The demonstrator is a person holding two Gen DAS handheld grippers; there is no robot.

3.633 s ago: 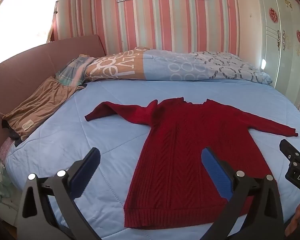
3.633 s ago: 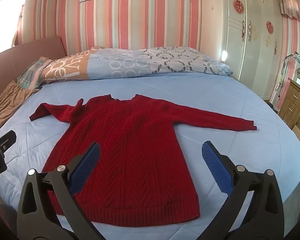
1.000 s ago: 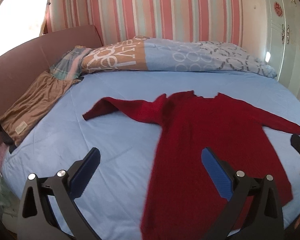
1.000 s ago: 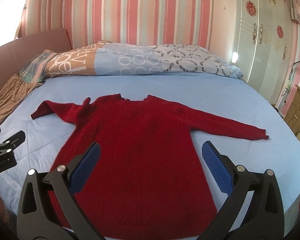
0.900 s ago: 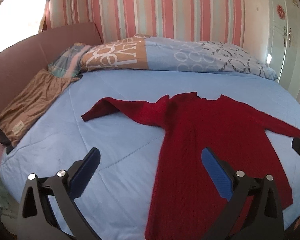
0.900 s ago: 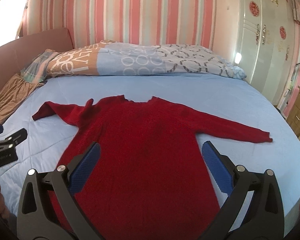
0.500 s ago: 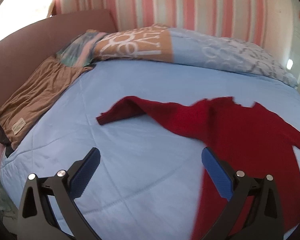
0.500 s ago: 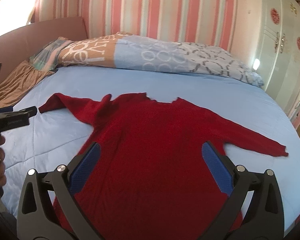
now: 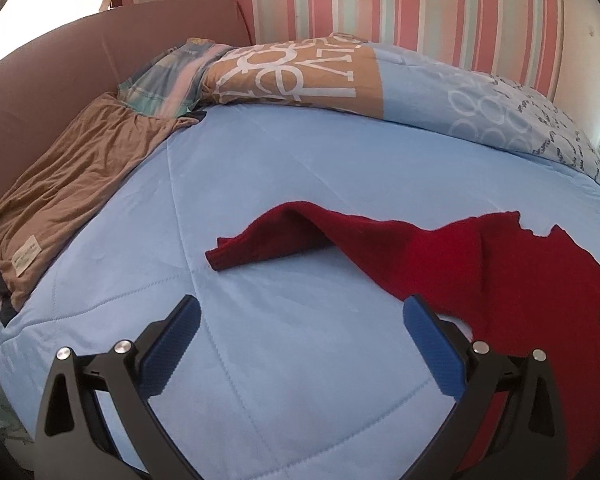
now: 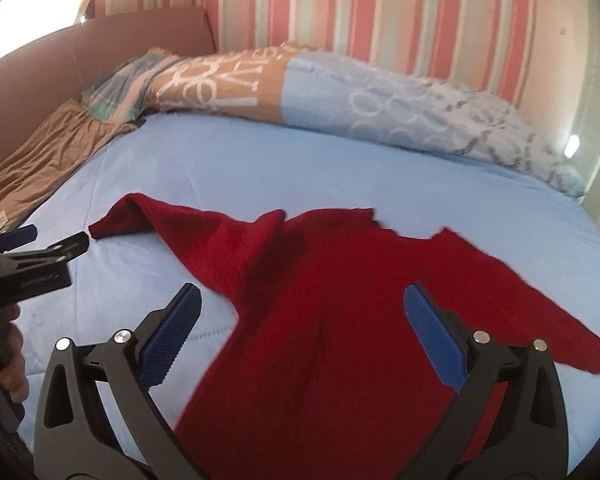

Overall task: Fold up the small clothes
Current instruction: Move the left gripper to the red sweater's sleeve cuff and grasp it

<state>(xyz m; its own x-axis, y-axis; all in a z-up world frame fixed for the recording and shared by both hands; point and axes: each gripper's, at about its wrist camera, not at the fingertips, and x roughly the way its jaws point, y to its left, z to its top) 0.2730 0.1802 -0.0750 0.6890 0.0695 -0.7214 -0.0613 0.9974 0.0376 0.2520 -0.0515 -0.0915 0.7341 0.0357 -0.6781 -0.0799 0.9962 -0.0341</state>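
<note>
Red knit sweater (image 10: pixel 340 300) lies spread flat on the blue bed cover (image 9: pixel 284 184), one sleeve (image 9: pixel 268 236) reaching toward the headboard side. We see the left gripper (image 9: pixel 300 344) and the right gripper (image 10: pixel 302 332) both spread wide, gripping nothing, the right above the sweater's body.

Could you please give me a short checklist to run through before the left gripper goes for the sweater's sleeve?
1. Left gripper open and empty: ok.
2. Right gripper open and empty: ok.
3. Red sweater lying spread on the blue quilt: ok, body flat.
4. Left sleeve flat: not ok, it humps up near the cuff.
5. Path from the left gripper to that cuff free of other things: ok.
6. Right sleeve stretched out: ok.
</note>
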